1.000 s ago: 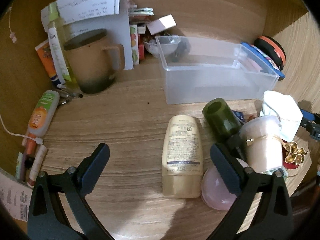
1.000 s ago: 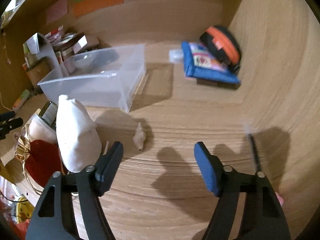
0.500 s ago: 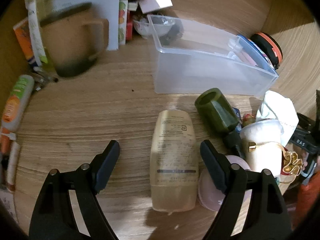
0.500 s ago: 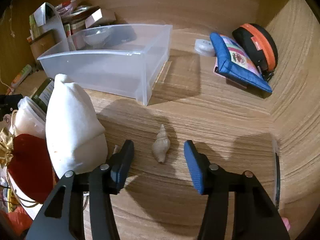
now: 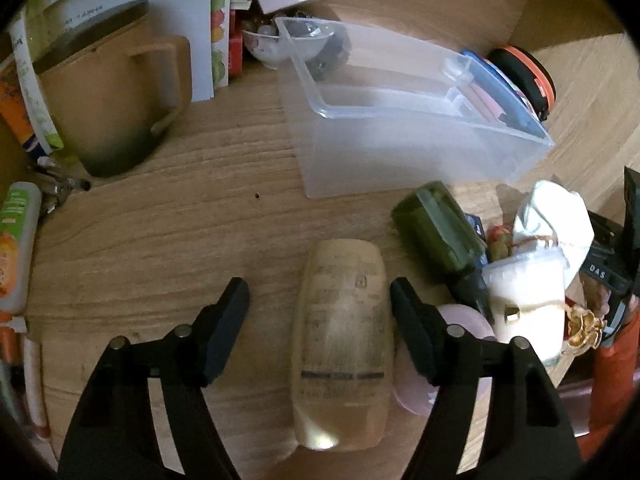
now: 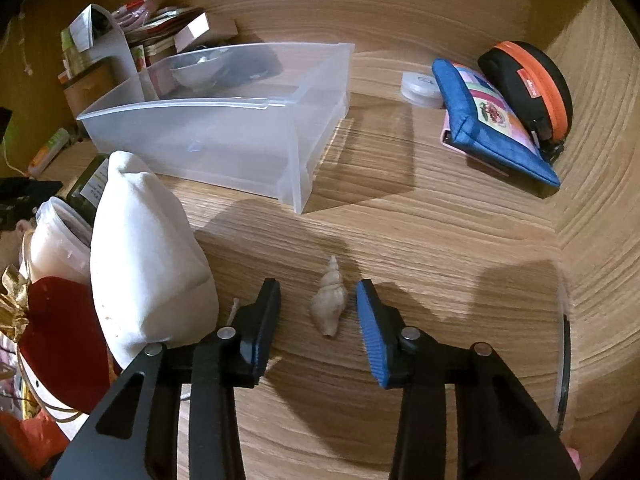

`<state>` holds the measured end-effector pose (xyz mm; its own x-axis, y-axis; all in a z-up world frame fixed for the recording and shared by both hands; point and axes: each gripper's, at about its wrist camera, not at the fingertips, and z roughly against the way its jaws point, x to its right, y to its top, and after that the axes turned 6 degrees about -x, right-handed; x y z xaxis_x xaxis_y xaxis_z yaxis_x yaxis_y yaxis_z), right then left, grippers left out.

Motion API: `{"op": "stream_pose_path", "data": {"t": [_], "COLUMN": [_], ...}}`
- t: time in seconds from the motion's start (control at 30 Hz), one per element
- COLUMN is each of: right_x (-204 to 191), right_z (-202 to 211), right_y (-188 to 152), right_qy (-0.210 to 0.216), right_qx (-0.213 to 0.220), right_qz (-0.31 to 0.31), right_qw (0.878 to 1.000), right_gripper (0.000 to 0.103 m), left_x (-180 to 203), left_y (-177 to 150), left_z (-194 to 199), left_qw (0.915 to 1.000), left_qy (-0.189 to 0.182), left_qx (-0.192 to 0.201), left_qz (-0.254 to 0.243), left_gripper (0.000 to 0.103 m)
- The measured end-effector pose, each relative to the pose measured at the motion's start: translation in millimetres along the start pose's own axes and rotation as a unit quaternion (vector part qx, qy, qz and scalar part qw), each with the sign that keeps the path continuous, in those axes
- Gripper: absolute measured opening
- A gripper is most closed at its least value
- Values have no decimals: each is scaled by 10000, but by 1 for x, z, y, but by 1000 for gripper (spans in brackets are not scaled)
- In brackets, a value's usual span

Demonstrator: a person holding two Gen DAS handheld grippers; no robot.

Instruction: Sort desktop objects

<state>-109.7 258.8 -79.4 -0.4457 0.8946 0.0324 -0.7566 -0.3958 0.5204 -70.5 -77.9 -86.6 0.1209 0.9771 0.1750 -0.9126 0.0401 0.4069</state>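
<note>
Both grippers were closing on the desk [image 6: 440,240]: the left [image 5: 320,300] around a lying tube [image 5: 344,340], its right pad beside it. The right [image 6: 318,300] straddled a shell [image 6: 327,304], pads not yet touching, near the bin [image 6: 224,136].

Left gripper [image 5: 320,300] moved closer to beige bottle [image 5: 342,344], jaws closing, now straddling bottle, right finger just beside it, left still apart. Right gripper [image 6: 318,308] came down over seashell [image 6: 328,300], jaws closing, shell now between them, untouched.
</note>
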Motion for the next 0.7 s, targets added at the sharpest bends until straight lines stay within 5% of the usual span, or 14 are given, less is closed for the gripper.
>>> {"op": "stream_pose_path", "data": {"t": [0.17, 0.23, 0.33, 0.7], "right_x": [-5, -5, -5, -4], "right_z": [1, 1, 1, 2], "right_y": [0, 0, 0, -1], "right_qy": [42, 79, 102, 115], "right_qx": [36, 32, 19, 26], "right_qz": [51, 58, 69, 79], "right_qw": [10000, 9999, 9999, 9999], "right_gripper": [24, 21, 18, 18], "left_x": [-3, -7, -13, 0], "left_y": [3, 5, 4, -22], "left_z": [0, 2, 8, 13], "left_qw": [10000, 9999, 9994, 9977], "left_qy": [-21, -72, -296, 504], "left_qx": [-46, -100, -192, -246], "left_qz": [-45, -11, 76, -393], "left_gripper": [70, 54, 49, 49]}}
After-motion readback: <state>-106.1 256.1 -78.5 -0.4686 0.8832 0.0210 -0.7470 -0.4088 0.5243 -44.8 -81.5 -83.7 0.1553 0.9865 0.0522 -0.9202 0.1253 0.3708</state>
